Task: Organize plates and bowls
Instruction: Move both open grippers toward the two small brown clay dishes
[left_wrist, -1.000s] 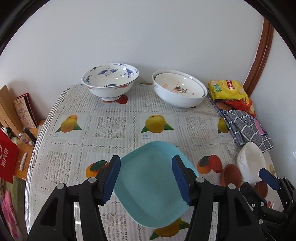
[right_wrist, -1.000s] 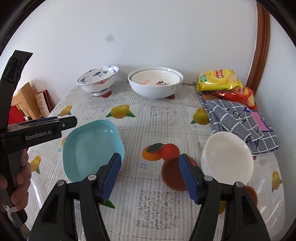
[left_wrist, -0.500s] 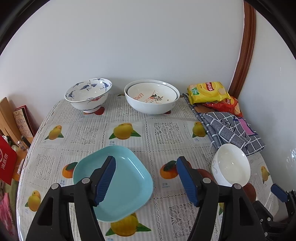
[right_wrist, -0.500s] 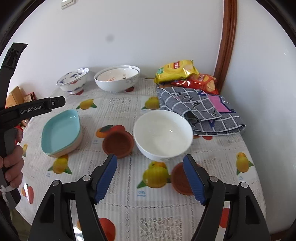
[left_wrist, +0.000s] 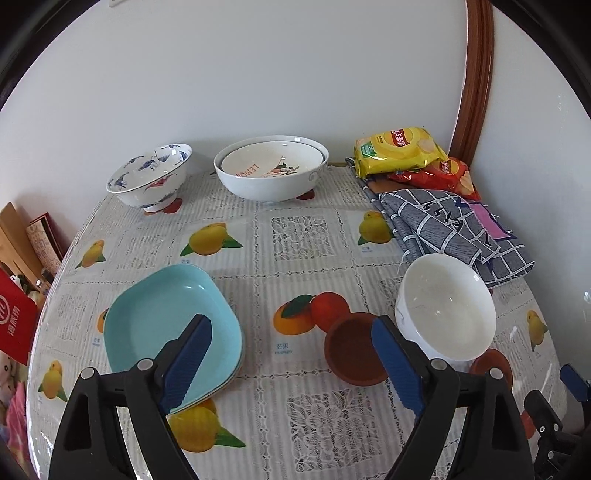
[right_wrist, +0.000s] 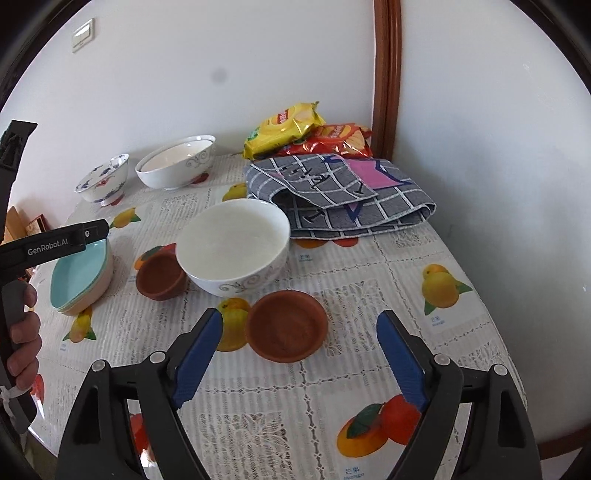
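Approach phase, nothing held. Right gripper (right_wrist: 299, 363) jaws opening, empty, lined up on near terracotta dish (right_wrist: 287, 325). Left gripper (left_wrist: 291, 363) jaws opening, empty, between teal plate stack (left_wrist: 162, 317) and second terracotta dish (left_wrist: 351, 349) touching white bowl (left_wrist: 447, 306). Next, likely: straddle dish rim, clamp, stack on twin.

Bare tablecloth (right_wrist: 369, 258) lies right of the white bowl (right_wrist: 232, 243); folded cloth (right_wrist: 332, 192) blocks behind.
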